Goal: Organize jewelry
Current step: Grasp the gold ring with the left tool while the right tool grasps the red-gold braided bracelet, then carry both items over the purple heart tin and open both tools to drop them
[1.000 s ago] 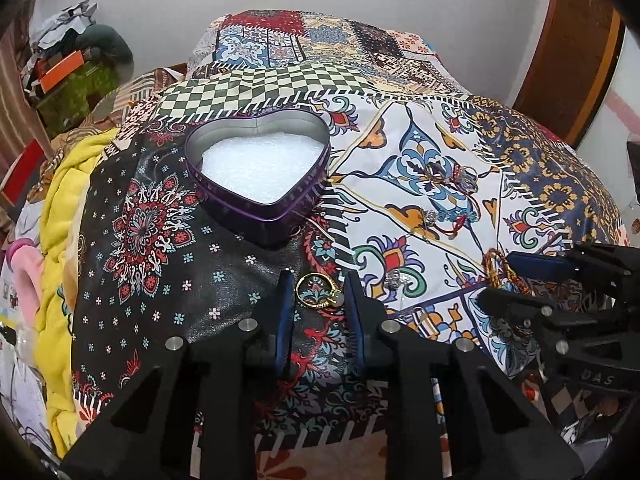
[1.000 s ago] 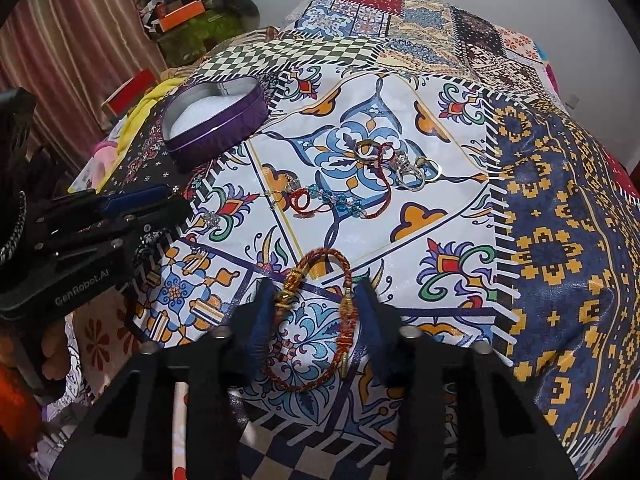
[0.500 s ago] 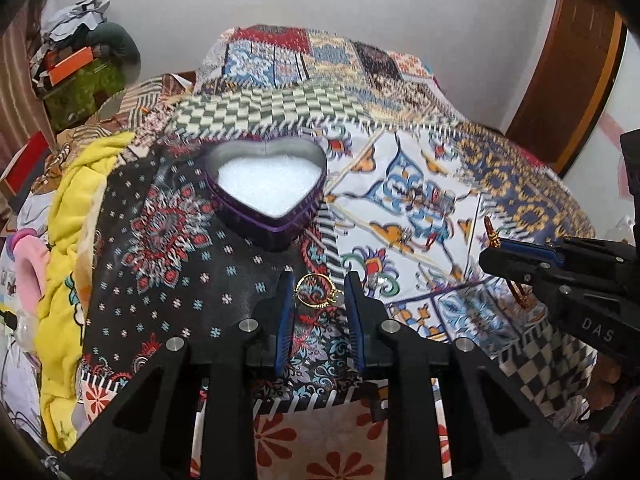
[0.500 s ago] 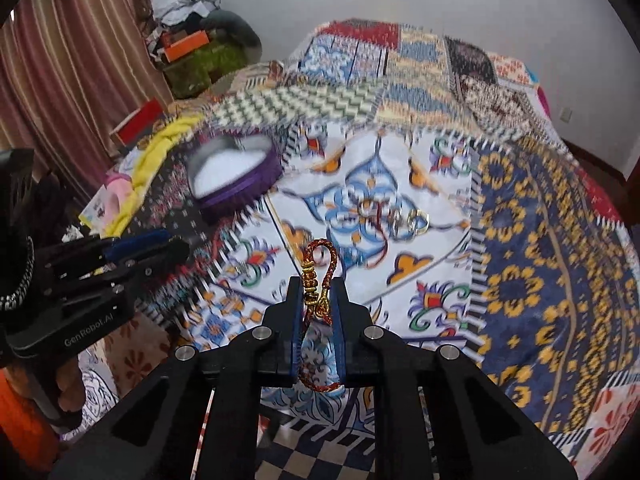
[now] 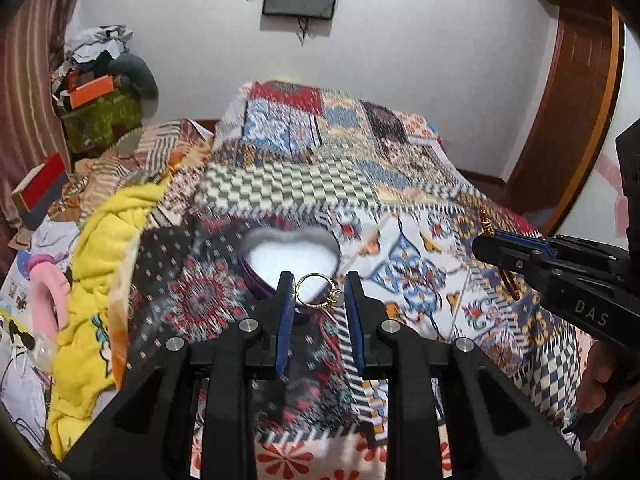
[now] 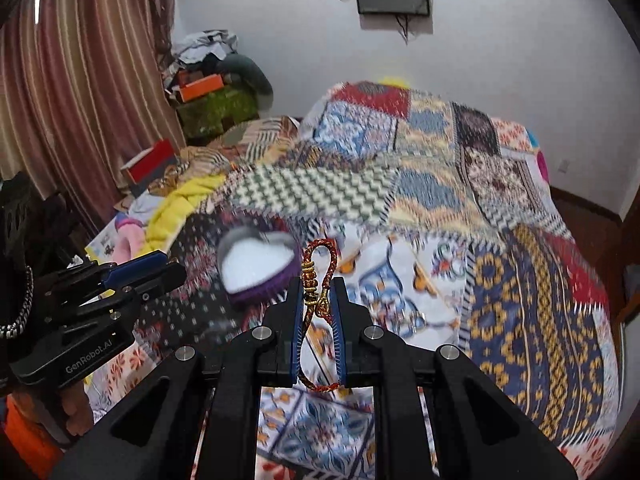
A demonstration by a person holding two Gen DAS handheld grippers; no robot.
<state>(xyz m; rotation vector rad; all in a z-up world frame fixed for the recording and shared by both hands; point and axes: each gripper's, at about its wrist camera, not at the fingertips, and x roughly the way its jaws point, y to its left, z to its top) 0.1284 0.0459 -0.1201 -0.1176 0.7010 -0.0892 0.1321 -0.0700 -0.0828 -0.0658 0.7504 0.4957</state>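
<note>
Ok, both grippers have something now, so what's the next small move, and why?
Probably carry the left gripper forward over the heart-shaped tin and let go there. It is shut on the gold ring, lifted clear of the bedspread, and the open tin sits just ahead. The right gripper, shut on the braided bracelet, can follow.
</note>
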